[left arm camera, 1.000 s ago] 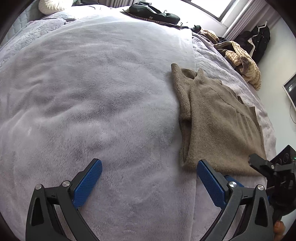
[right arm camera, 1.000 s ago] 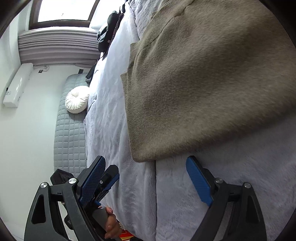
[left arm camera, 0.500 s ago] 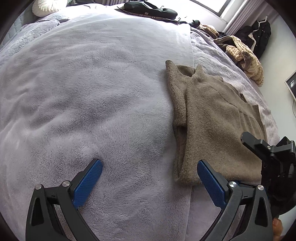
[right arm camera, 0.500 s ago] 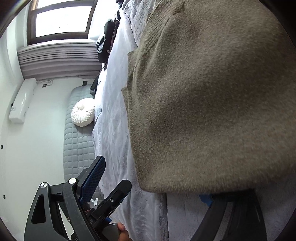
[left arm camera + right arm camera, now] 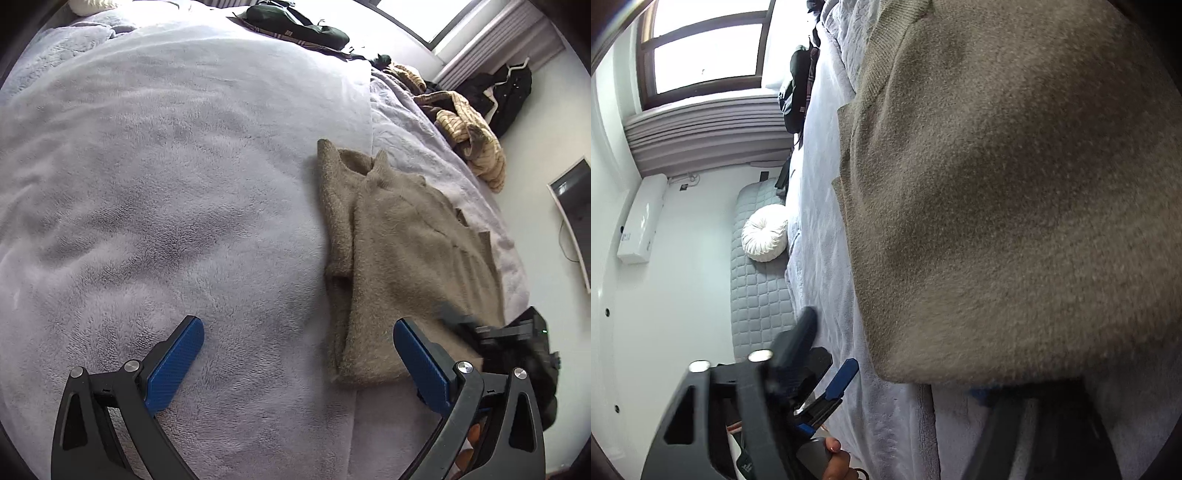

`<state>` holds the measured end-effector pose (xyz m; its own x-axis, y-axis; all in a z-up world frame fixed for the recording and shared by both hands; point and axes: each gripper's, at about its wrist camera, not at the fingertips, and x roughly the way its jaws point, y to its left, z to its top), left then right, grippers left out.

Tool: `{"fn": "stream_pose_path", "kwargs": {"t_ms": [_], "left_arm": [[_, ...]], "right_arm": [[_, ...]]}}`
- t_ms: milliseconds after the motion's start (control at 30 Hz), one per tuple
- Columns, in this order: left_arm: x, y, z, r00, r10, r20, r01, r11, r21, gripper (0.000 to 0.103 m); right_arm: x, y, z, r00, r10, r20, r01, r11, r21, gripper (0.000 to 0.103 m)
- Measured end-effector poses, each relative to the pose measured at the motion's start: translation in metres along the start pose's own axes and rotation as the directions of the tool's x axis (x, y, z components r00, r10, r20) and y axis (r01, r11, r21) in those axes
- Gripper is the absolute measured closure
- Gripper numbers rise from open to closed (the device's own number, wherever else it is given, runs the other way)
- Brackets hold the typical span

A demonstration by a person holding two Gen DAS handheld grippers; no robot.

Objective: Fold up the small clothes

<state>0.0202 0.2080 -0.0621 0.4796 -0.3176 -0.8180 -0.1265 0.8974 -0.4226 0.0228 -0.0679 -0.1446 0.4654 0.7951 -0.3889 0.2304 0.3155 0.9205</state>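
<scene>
A brown fuzzy sweater [image 5: 402, 258] lies part-folded on the grey fleece blanket [image 5: 166, 184], right of the middle. My left gripper [image 5: 295, 350] is open and empty, its right finger beside the sweater's near left corner. In the right wrist view the sweater [image 5: 1015, 203] fills the frame, and my right gripper [image 5: 897, 369] is at its near hem. One finger [image 5: 798, 343] shows above the cloth and the other is hidden under the hem; the jaws stand apart. The right gripper also shows in the left wrist view [image 5: 517, 339] at the sweater's near right corner.
A dark bag [image 5: 295, 22] lies at the bed's far edge. A striped tan garment [image 5: 469, 133] is piled at the right edge of the bed. A white round cushion [image 5: 764, 232] rests against the quilted headboard [image 5: 757, 295]. A monitor [image 5: 576, 221] stands at the right.
My right gripper has moved forward onto the sweater's near hem, with one finger sliding under the cloth. My left gripper has edged toward the sweater's near left corner.
</scene>
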Motion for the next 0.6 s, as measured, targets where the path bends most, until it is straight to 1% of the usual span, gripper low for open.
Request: {"fn": "stream_pose_path", "kwargs": {"t_ms": [33,67,100,133,167,200,233,300,333,400,433,500,533,567,600], "left_arm": [[0.0,-0.001,-0.001,1.0,-0.01,0.0,0.01,1.0,0.003,0.0],[0.0,-0.001,-0.001,1.0,-0.026,0.0,0.026,1.0,0.004,0.0],[0.0,-0.001,-0.001,0.999,-0.051,-0.001,0.051,0.999,-0.001,0.0],[0.001,0.0,0.0,0.994,-0.108,-0.006,0.108,0.994,-0.021,0.0],[0.001,0.001,0.001,0.989,-0.144,-0.009,0.144,0.989,-0.036,0.0],[0.003,0.003,0.003,0.979,-0.203,-0.014,0.201,0.978,-0.062,0.0],[0.006,0.004,0.007,0.962,-0.271,-0.018,0.269,0.958,-0.096,0.0],[0.014,0.002,0.015,0.934,-0.356,-0.026,0.35,0.928,-0.129,0.0],[0.017,0.0,0.019,0.922,-0.387,-0.029,0.38,0.915,-0.138,0.0],[0.026,-0.007,0.03,0.884,-0.466,-0.03,0.456,0.876,-0.156,0.0],[0.033,-0.012,0.037,0.856,-0.516,-0.026,0.505,0.847,-0.168,0.0],[0.042,-0.019,0.048,0.824,-0.566,-0.034,0.552,0.815,-0.178,0.0],[0.05,-0.026,0.055,0.803,-0.593,-0.054,0.577,0.797,-0.181,0.0],[0.054,-0.03,0.058,0.795,-0.602,-0.071,0.583,0.792,-0.182,0.0],[0.061,-0.035,0.063,0.791,-0.605,-0.094,0.583,0.791,-0.185,0.0]], "right_arm": [[0.0,-0.001,0.0,1.0,-0.002,-0.002,0.002,1.0,0.003,0.089],[-0.001,0.0,0.001,1.0,-0.008,-0.004,0.008,1.0,-0.001,0.091],[-0.002,0.003,0.003,1.0,-0.002,-0.007,0.002,1.0,-0.018,0.091],[-0.003,0.007,0.003,1.0,0.003,-0.005,-0.003,0.999,-0.032,0.092],[-0.009,0.017,0.006,1.0,0.012,0.007,-0.012,0.997,-0.073,0.092],[-0.013,0.027,0.008,1.0,0.017,0.018,-0.015,0.993,-0.113,0.092],[-0.016,0.034,0.01,1.0,0.018,0.025,-0.014,0.99,-0.142,0.092],[-0.026,0.056,0.013,0.999,0.02,0.044,-0.01,0.975,-0.224,0.092],[-0.03,0.065,0.014,0.998,0.017,0.053,-0.003,0.966,-0.259,0.092],[-0.036,0.078,0.013,0.998,0.005,0.066,0.015,0.952,-0.306,0.092],[-0.038,0.08,0.011,0.998,0.003,0.066,0.018,0.949,-0.314,0.092],[-0.037,0.079,0.008,0.998,-0.006,0.058,0.024,0.948,-0.317,0.092],[-0.037,0.076,0.008,0.999,-0.007,0.052,0.023,0.95,-0.313,0.092],[-0.035,0.071,0.006,0.999,-0.014,0.045,0.027,0.952,-0.304,0.092],[-0.033,0.069,0.004,0.999,-0.023,0.041,0.034,0.954,-0.298,0.092]]}}
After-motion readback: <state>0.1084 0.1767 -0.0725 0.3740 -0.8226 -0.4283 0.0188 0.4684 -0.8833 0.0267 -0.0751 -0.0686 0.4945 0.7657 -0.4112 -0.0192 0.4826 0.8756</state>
